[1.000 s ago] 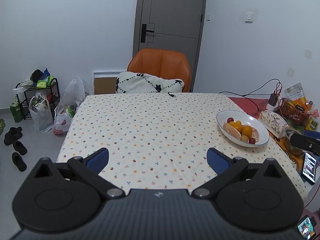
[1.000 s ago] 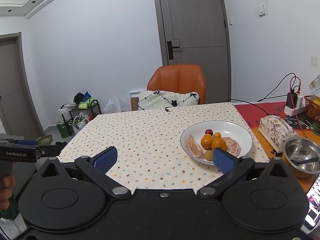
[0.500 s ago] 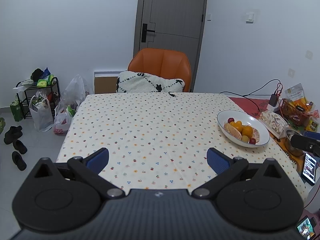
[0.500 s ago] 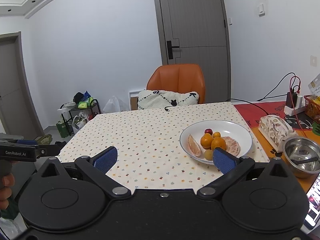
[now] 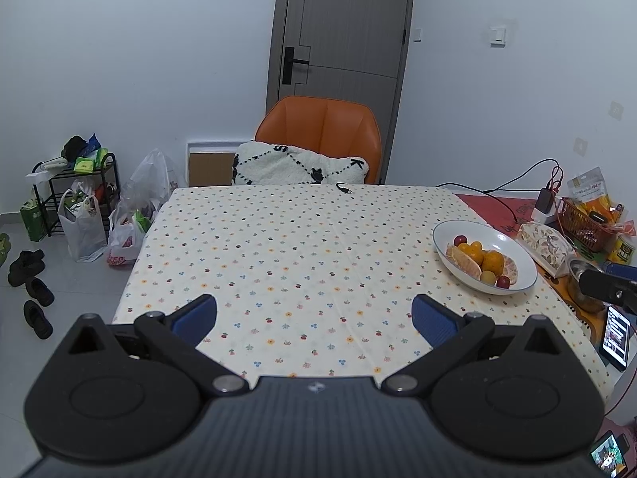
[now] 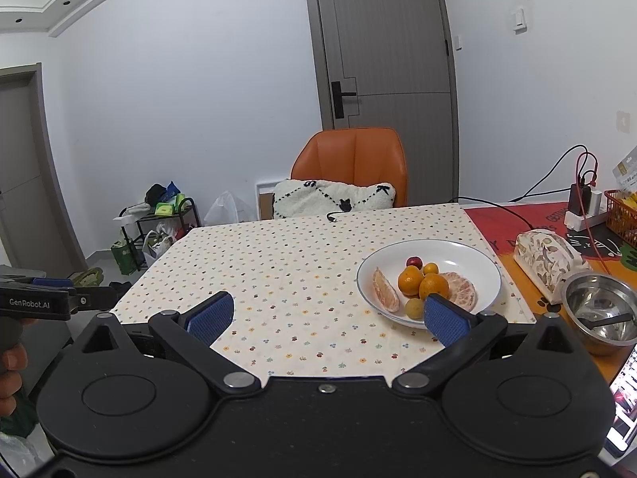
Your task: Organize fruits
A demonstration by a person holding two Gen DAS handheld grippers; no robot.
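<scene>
A white bowl (image 6: 458, 253) (image 5: 513, 251) stands on the right side of the floral tablecloth (image 5: 302, 247). It holds oranges (image 6: 433, 285), a peeled citrus half (image 6: 462, 294), a citrus wedge (image 6: 385, 290), a small yellow fruit (image 6: 414, 307) and a red plum (image 6: 414, 261). My right gripper (image 6: 324, 318) is open and empty, low at the table's near edge, its right fingertip in front of the bowl's near rim. My left gripper (image 5: 314, 318) is open and empty over the near middle of the table, left of the bowl.
An orange chair (image 5: 318, 131) with a white cushion (image 5: 298, 167) stands at the far side. Right of the cloth are a patterned pouch (image 6: 545, 259), a steel bowl (image 6: 597, 310), a phone (image 5: 615, 336), cables and an orange basket (image 5: 585, 223). Bags and a rack (image 5: 75, 195) are on the floor at left.
Both views have shifted only slightly; the bowl sits a little lower in the left wrist view. Both grippers stay open and empty.
</scene>
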